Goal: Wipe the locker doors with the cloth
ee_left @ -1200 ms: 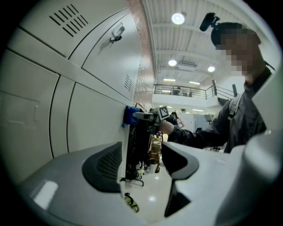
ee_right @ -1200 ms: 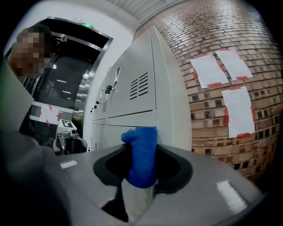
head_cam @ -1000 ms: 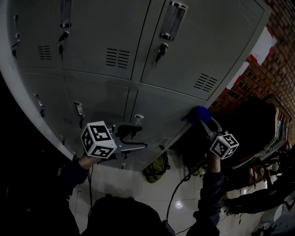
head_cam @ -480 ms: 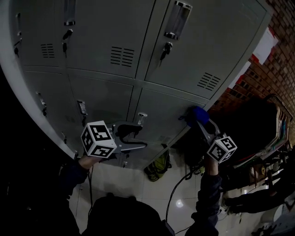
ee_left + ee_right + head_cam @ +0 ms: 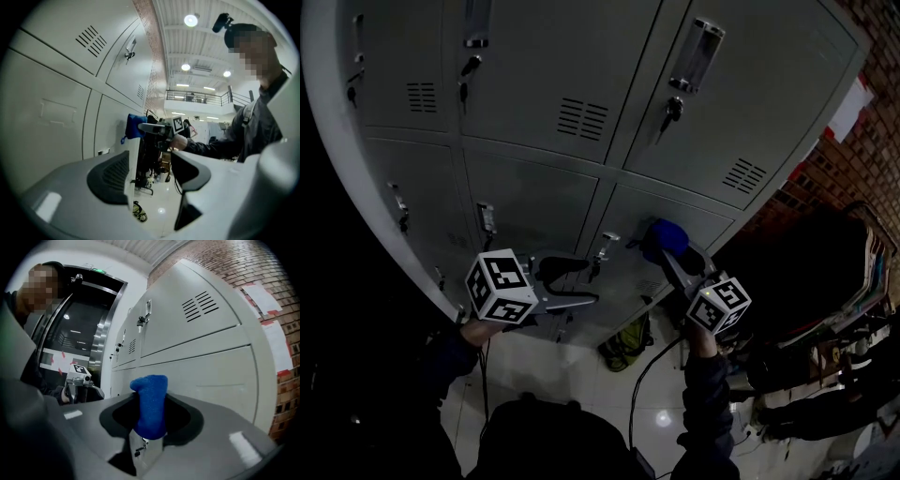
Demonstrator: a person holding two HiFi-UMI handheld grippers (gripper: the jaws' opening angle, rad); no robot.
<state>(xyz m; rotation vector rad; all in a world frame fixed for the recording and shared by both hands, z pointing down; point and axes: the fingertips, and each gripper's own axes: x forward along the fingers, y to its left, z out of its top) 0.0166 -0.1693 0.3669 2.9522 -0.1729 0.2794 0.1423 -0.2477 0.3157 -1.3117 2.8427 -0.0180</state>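
Observation:
Grey metal lockers (image 5: pixel 534 202) fill the head view, two rows of doors with vents and handles. My right gripper (image 5: pixel 667 251) is shut on a blue cloth (image 5: pixel 666 236), which is pressed against the lower right locker door (image 5: pixel 623 220). In the right gripper view the blue cloth (image 5: pixel 150 406) stands bunched between the jaws beside that door (image 5: pixel 211 380). My left gripper (image 5: pixel 586 281) hangs open with nothing in it, just in front of the lower lockers and left of the cloth. The left gripper view looks along the doors (image 5: pixel 51 108) toward the blue cloth (image 5: pixel 134 126).
A brick wall (image 5: pixel 825 169) with a white paper (image 5: pixel 853 98) adjoins the lockers on the right. A green bag (image 5: pixel 625 339) lies on the tiled floor at the lockers' foot. Dark racks (image 5: pixel 853 272) stand at the right. Cables trail below my arms.
My right gripper has slid left along the lower locker door with the blue cloth. The left gripper stays in about the same place, still open.

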